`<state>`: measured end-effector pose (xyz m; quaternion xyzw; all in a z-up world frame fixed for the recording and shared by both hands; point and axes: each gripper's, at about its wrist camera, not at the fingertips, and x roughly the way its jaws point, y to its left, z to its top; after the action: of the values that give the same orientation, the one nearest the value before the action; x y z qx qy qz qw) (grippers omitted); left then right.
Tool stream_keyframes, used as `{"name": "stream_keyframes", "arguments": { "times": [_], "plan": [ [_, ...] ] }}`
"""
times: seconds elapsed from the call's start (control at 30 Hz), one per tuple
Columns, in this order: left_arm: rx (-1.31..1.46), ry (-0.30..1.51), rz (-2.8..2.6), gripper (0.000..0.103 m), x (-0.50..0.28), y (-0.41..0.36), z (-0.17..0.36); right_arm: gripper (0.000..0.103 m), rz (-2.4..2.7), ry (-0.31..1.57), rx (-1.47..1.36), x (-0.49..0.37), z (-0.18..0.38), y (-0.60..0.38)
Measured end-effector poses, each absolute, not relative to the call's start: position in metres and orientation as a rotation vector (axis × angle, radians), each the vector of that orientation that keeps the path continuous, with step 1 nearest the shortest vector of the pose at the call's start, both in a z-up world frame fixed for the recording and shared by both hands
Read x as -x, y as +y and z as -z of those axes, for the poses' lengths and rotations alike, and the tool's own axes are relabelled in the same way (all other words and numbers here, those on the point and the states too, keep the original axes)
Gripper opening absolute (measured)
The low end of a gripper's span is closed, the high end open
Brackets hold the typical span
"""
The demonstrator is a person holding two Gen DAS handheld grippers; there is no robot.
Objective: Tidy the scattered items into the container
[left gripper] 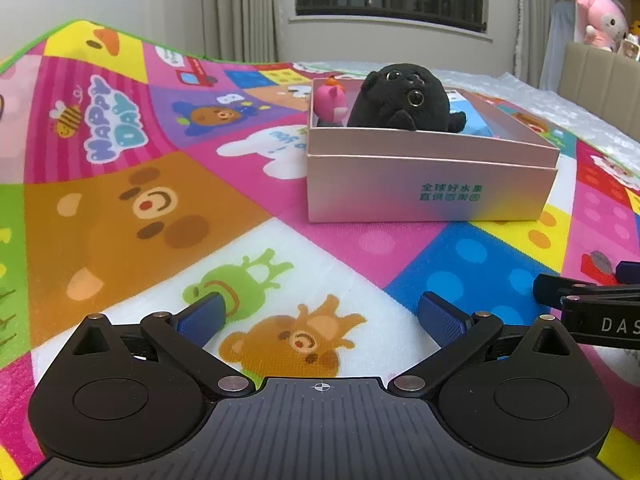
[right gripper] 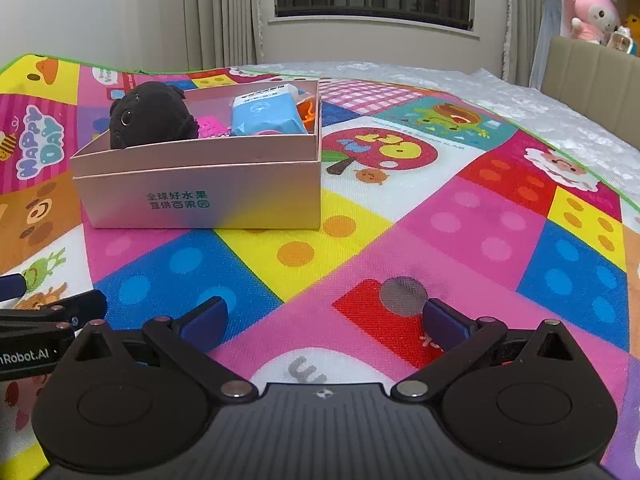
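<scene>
A pink cardboard box (left gripper: 428,184) stands on the colourful play mat; it also shows in the right wrist view (right gripper: 200,188). Inside it are a black plush toy (left gripper: 400,100) (right gripper: 154,120), a pink toy figure (left gripper: 330,102), a blue tissue pack (right gripper: 266,114), a small pink item (right gripper: 210,128) and an orange item (right gripper: 308,114). My left gripper (left gripper: 322,314) is open and empty, low over the mat in front of the box. My right gripper (right gripper: 324,316) is open and empty, low over the mat to the right of the box.
The play mat (left gripper: 140,208) (right gripper: 460,208) covers a bed. The other gripper shows at the right edge of the left wrist view (left gripper: 592,304) and at the left edge of the right wrist view (right gripper: 44,320). A headboard with plush toys (right gripper: 588,12) stands at the far right.
</scene>
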<state>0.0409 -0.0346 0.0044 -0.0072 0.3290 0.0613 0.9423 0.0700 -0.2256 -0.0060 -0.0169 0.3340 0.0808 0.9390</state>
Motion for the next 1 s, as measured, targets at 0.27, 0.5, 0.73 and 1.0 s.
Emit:
{"name": "stream_keyframes", "arguments": {
  "times": [0.27, 0.5, 0.73, 1.0],
  "plan": [
    [0.039, 0.672, -0.117, 0.103, -0.0411, -0.0312, -0.0041, 0.103, -0.163, 0.682, 0.037, -0.0707, 0.0056, -0.2251],
    [0.040, 0.672, -0.117, 0.103, -0.0412, -0.0313, -0.0042, 0.103, -0.163, 0.682, 0.037, -0.0707, 0.0056, -0.2254],
    [0.041, 0.672, -0.117, 0.103, -0.0412, -0.0312, -0.0042, 0.103, -0.163, 0.682, 0.037, -0.0707, 0.0054, -0.2251],
    [0.041, 0.672, -0.117, 0.103, -0.0413, -0.0311, -0.0041, 0.103, -0.163, 0.682, 0.037, -0.0707, 0.0055, -0.2251]
  ]
}}
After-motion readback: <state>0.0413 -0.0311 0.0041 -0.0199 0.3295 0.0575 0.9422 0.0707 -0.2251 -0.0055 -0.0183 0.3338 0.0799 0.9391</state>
